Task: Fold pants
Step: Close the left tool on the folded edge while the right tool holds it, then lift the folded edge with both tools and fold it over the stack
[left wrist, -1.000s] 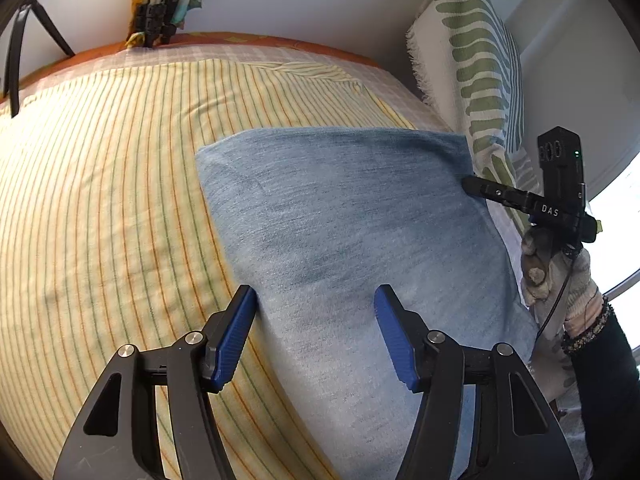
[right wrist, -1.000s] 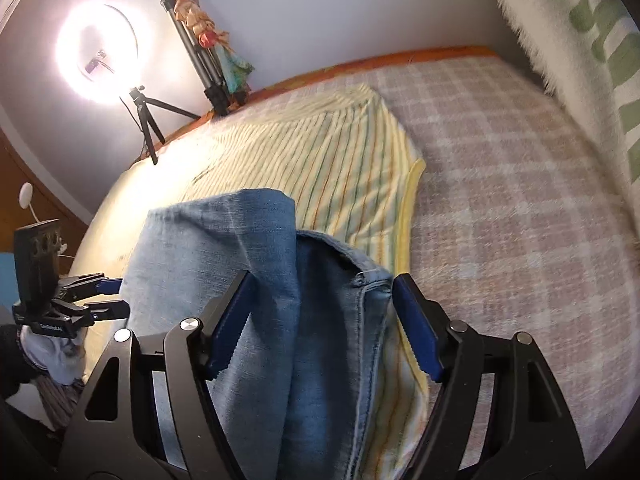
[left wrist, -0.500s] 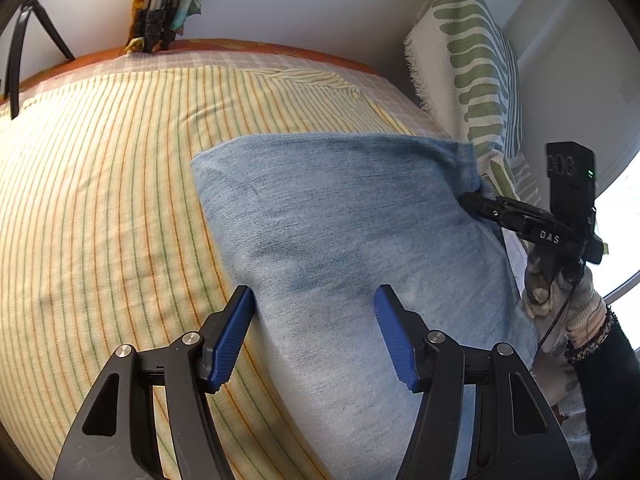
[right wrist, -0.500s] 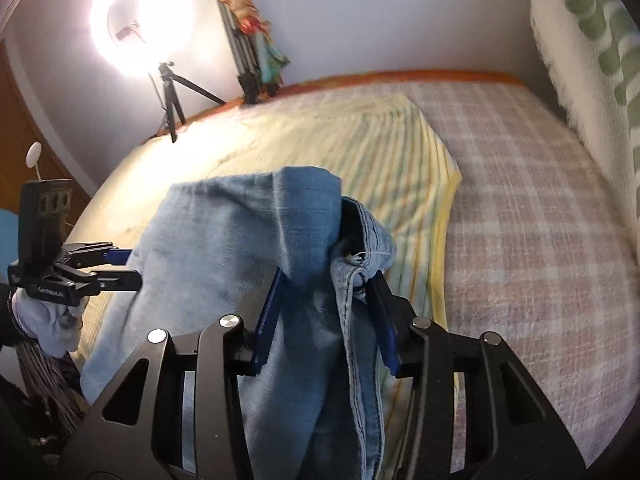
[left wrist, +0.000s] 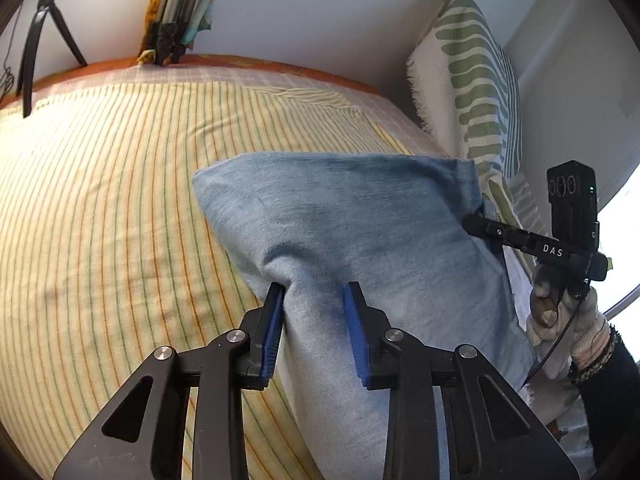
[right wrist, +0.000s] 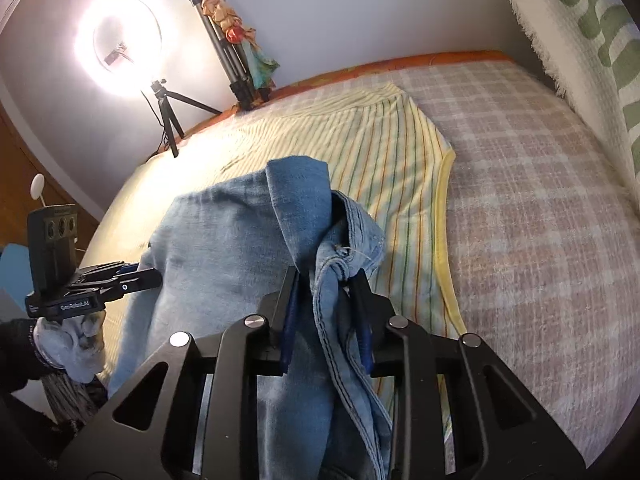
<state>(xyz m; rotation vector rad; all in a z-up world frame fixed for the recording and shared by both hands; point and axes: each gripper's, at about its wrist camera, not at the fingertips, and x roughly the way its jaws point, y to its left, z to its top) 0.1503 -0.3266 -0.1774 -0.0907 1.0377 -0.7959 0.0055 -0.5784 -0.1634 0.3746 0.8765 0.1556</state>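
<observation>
Light blue denim pants [left wrist: 360,232] lie folded on a yellow striped sheet [left wrist: 100,220]. My left gripper [left wrist: 314,294] is at their near left edge. Its jaws are closing, and the blue pads [left wrist: 274,320] pinch a raised ridge of denim. In the right wrist view the pants [right wrist: 224,248] bunch up between the closing jaws of my right gripper [right wrist: 326,280], which squeezes a seamed, stitched edge. Each gripper shows in the other's view: the right gripper [left wrist: 480,226] at the pants' far right side, the left gripper [right wrist: 148,276] at their left side.
The sheet covers part of a plaid bedspread [right wrist: 540,220]. A white pillow with green bands [left wrist: 480,80] stands by the wall. A lit ring light [right wrist: 120,40] and folded tripods [right wrist: 232,60] stand beyond the bed. Gloved hands [left wrist: 560,320] hold the grippers.
Both pairs of jaws have narrowed from wide apart onto the denim. The fabric has bunched and risen between the pads at each side.
</observation>
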